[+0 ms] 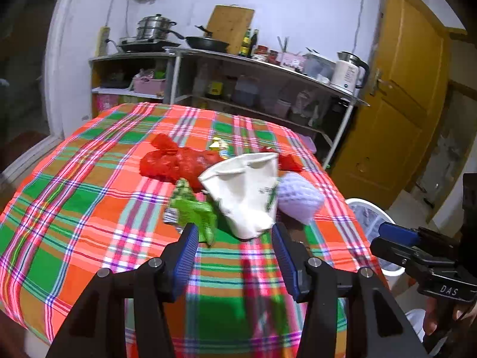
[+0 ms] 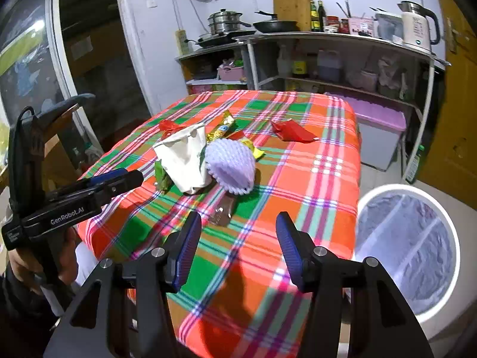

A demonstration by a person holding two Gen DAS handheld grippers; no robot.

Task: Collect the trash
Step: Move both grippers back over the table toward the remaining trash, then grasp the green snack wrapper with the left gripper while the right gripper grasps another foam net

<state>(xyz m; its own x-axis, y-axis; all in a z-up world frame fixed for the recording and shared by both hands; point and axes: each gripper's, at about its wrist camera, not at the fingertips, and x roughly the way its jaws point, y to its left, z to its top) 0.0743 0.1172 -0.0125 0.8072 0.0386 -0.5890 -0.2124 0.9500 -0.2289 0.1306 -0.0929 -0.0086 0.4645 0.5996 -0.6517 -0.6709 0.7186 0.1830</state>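
Note:
A crushed white paper cup (image 1: 247, 194) (image 2: 186, 158) lies on the plaid table, with a lilac foam fruit net (image 1: 299, 197) (image 2: 231, 165) to its right. A green wrapper (image 1: 193, 208) (image 2: 161, 176) lies to its left, a red mesh bag (image 1: 176, 161) behind. A red wrapper (image 2: 293, 131), a yellow wrapper (image 2: 225, 126) and a brown wrapper (image 2: 223, 211) also lie there. My left gripper (image 1: 235, 232) is open, just short of the cup. My right gripper (image 2: 237, 223) is open and empty, above the near table edge by the brown wrapper.
A white-rimmed bin with a clear liner (image 2: 408, 250) (image 1: 369, 217) stands on the floor right of the table. Kitchen shelves (image 2: 337, 59) with pots and a kettle stand behind. A yellow door (image 1: 396, 95) is at the right.

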